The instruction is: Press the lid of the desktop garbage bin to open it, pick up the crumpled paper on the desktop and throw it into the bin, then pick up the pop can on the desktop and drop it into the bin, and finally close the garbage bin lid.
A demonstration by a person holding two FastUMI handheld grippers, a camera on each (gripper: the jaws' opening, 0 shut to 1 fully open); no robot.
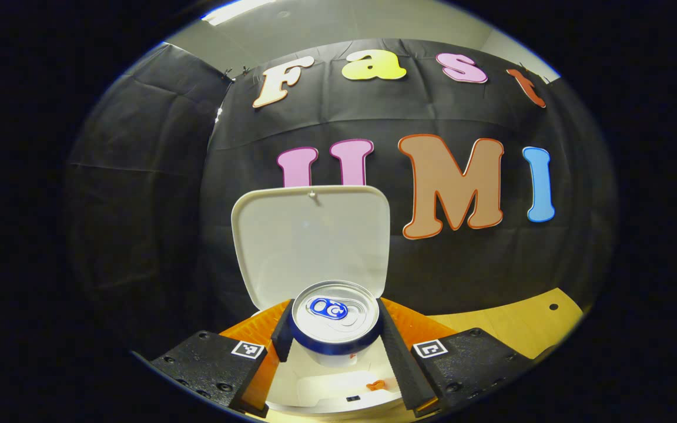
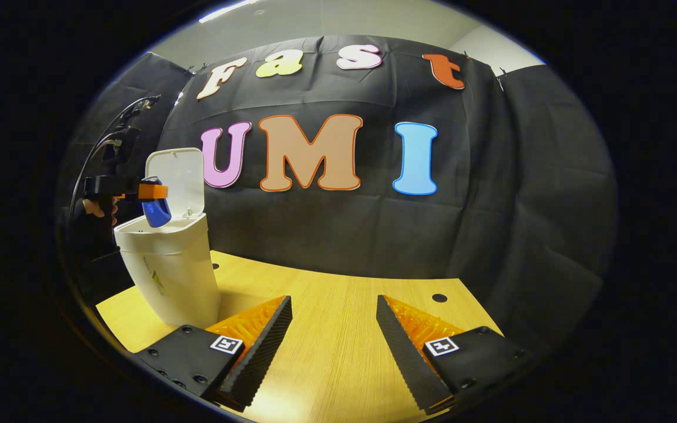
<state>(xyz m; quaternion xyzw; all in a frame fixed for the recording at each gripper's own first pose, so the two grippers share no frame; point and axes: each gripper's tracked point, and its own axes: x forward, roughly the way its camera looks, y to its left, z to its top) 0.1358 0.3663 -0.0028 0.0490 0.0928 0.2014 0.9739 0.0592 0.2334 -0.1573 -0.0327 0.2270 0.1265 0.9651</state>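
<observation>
In the left gripper view my left gripper is shut on a blue pop can with a silver top, held directly above the open mouth of the white garbage bin. Its lid stands upright behind the can. Something white, perhaps the crumpled paper, lies inside the bin. In the right gripper view the bin stands at the far left of the table with the lid up, and the can hangs tilted over its rim in the other gripper. My right gripper is open over bare table.
A wooden table with small round holes runs up to the black cloth wall. A hand and cables show behind the bin at the far left. Bare wood lies to the right of the bin.
</observation>
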